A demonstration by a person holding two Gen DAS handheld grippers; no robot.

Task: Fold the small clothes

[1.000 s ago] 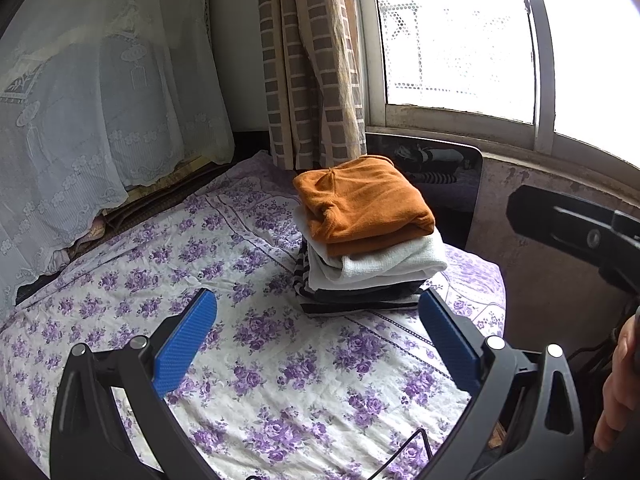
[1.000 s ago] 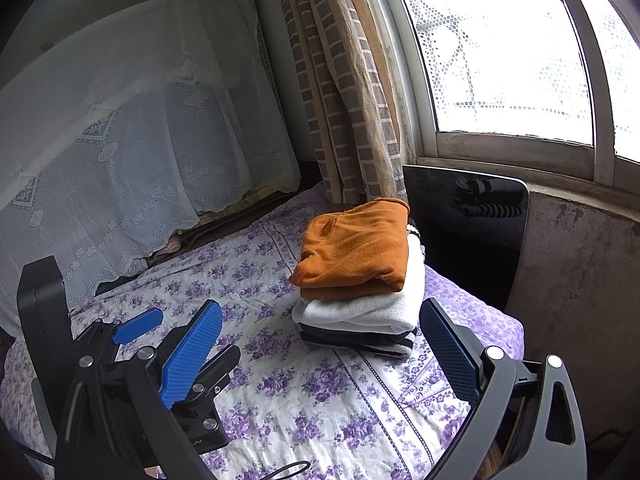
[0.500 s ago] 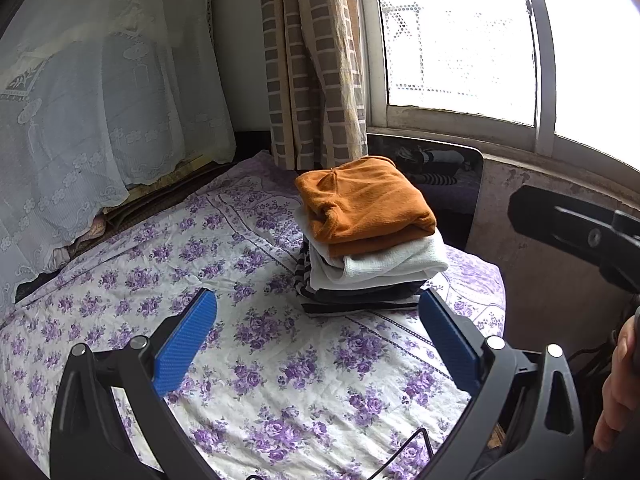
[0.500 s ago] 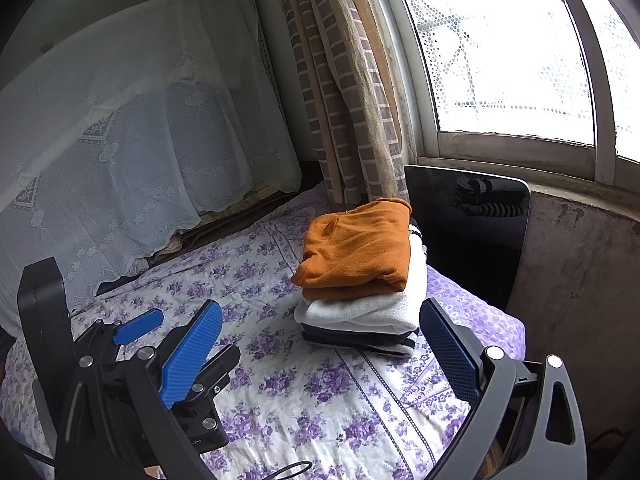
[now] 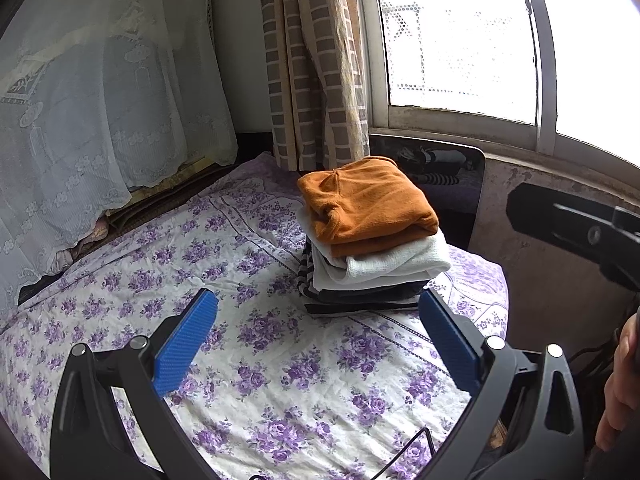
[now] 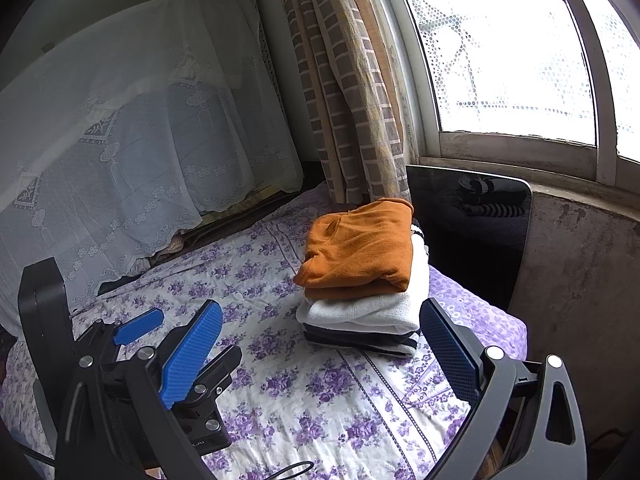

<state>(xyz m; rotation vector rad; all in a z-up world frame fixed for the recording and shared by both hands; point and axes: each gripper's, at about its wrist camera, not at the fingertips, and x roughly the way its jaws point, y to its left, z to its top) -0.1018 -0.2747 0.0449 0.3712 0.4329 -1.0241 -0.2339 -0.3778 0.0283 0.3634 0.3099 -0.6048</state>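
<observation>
Left claw (image 5: pixel 318 340): we see it spread wide, holding nothing, above the bed (image 5: pixel 248 360).
Right claw (image 6: pixel 320 344): likewise agape and empty.
Clothes stack (image 5: pixel 370 236): folded pile at 12 o'clock from both claws, on the bed; orange top (image 6: pixel 360 248) uppermost, white piece (image 6: pixel 360 314) beneath, dark striped ones lowest.
Left claw's place: at 9 o'clock in our right view.

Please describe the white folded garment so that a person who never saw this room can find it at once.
Look at the bed with the purple-flowered sheet, at its far end by the window. A pile of folded clothes lies there. The white garment is second from the top, directly under the orange one and above the dark striped pieces.
</observation>
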